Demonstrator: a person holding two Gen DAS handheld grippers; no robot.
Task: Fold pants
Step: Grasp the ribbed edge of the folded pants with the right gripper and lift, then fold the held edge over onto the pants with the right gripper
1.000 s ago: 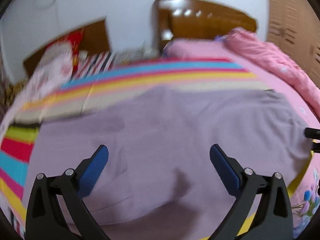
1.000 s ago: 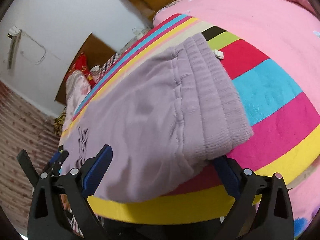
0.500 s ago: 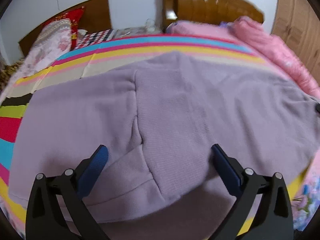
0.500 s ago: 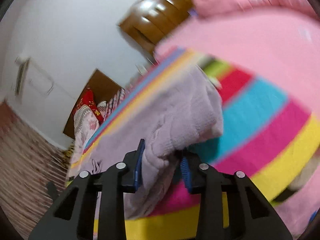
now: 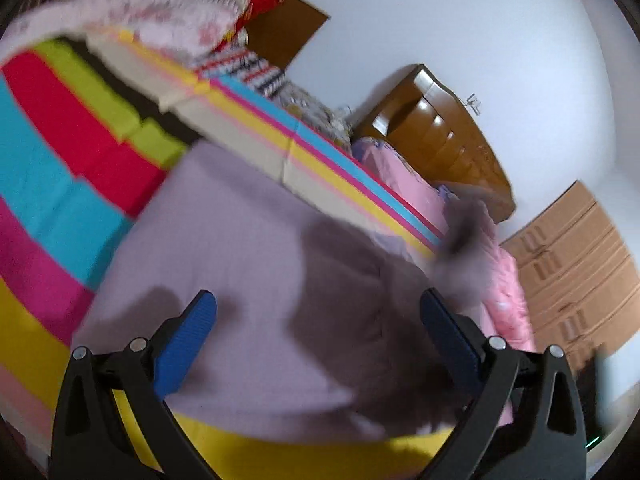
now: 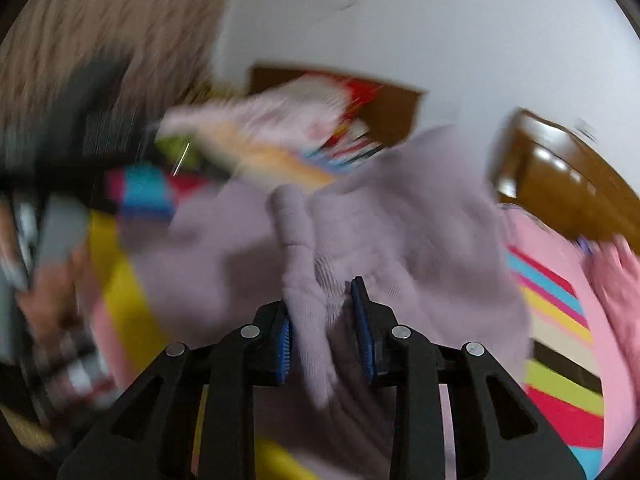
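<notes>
The lilac knit pants (image 5: 240, 264) lie spread on a striped bedspread (image 5: 60, 152). My left gripper (image 5: 320, 328) is open and empty, hovering just above the pants near the bed's front edge. My right gripper (image 6: 326, 320) is shut on a bunched ribbed part of the pants (image 6: 360, 232) and holds it lifted off the bed. The right wrist view is strongly blurred. In the left wrist view a blurred raised part of the pants (image 5: 460, 256) shows at the right.
A brown wooden headboard (image 5: 440, 136) and pink bedding (image 5: 508, 280) lie beyond the pants. A pink floral bundle (image 5: 160, 20) sits at the far left. Wooden wardrobe doors (image 5: 576, 272) stand at the right. The bed's yellow front edge (image 5: 280, 452) is below my left gripper.
My right gripper closed on the pants' ribbed end and has swung it up and over, leftward. My left gripper tilted and stays open above the pants.
</notes>
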